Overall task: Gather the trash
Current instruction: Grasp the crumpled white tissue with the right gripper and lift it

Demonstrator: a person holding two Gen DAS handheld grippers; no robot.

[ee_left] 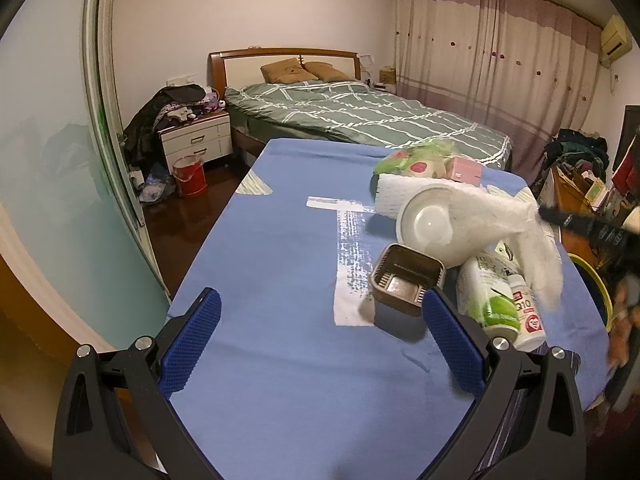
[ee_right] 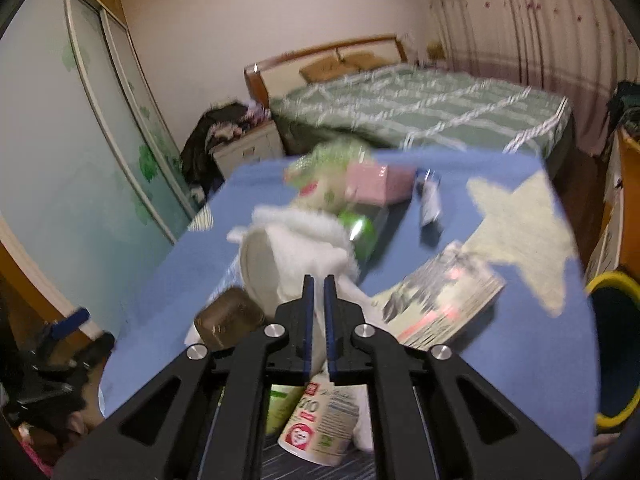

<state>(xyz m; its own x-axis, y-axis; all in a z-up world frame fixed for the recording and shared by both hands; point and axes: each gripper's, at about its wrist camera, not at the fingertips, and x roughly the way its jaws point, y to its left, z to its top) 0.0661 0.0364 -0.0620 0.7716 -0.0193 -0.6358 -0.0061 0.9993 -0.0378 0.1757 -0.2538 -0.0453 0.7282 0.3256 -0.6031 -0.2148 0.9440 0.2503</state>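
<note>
On the blue cloth-covered table [ee_left: 280, 248], a white woven basket [ee_left: 390, 196] holds green-and-white plastic packets [ee_left: 416, 160] and a pink box [ee_left: 466, 169]. A small brown square tray [ee_left: 404, 280] stands empty beside a tipped white bowl [ee_left: 426, 226]. The right gripper [ee_right: 319, 280] is clamped on soft white tissue [ee_right: 308, 248]. The left gripper [ee_left: 320, 320] hangs wide open, holding nothing. A yellow-rimmed bin [ee_right: 616, 344] sits beside the table.

Blue tablecloth [ee_left: 280, 248] with white printed patches; green duvet [ee_left: 360, 116] with white grid lines; brown tin [ee_left: 406, 280]; yellow-rimmed bin [ee_right: 612, 344], possibly blue inside.
</note>
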